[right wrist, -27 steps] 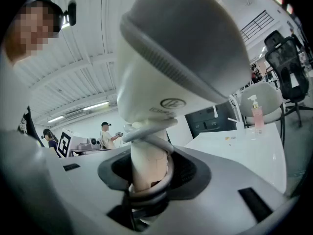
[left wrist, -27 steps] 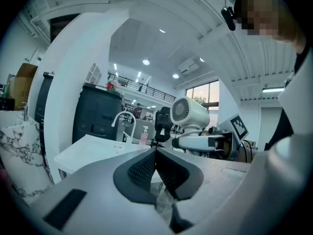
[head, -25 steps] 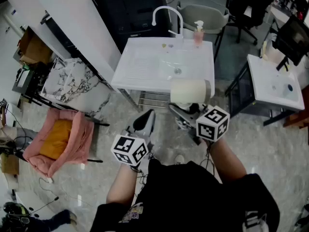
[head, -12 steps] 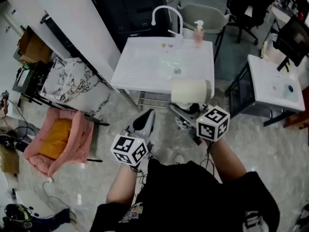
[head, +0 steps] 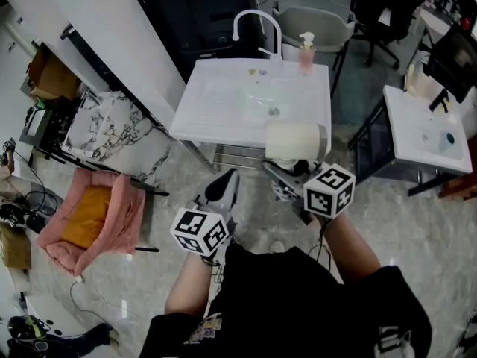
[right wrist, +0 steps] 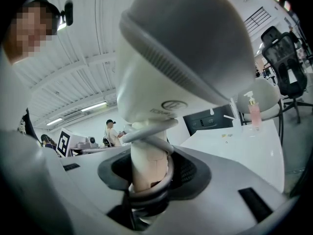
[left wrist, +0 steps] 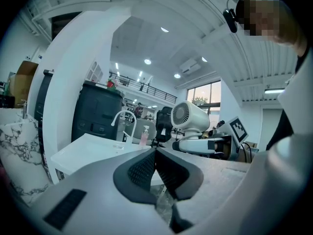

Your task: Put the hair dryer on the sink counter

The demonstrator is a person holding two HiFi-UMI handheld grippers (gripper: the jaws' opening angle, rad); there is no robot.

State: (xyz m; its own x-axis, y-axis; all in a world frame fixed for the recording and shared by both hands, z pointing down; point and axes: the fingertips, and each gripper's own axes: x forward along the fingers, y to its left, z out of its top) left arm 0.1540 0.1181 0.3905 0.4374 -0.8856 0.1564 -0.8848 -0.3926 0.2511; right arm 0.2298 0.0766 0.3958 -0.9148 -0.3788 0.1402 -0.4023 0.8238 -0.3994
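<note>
A cream-white hair dryer [head: 294, 141] [right wrist: 181, 58] [left wrist: 195, 117] is held upright by its handle, with my right gripper [head: 287, 171] [right wrist: 149, 173] shut on the handle and its coiled cord. It hangs just in front of the near edge of the white sink counter [head: 216, 99] [left wrist: 88, 148] [right wrist: 244, 141]. My left gripper [head: 223, 189] [left wrist: 155, 168] is shut and empty, lower and to the left over the floor.
The counter carries a white faucet [head: 253, 22] and a pink soap bottle [head: 306, 51] at its back. A second white table [head: 421, 129] stands to the right, a marble-patterned panel [head: 112, 129] and a pink chair [head: 93, 215] to the left. Chairs stand behind the sink.
</note>
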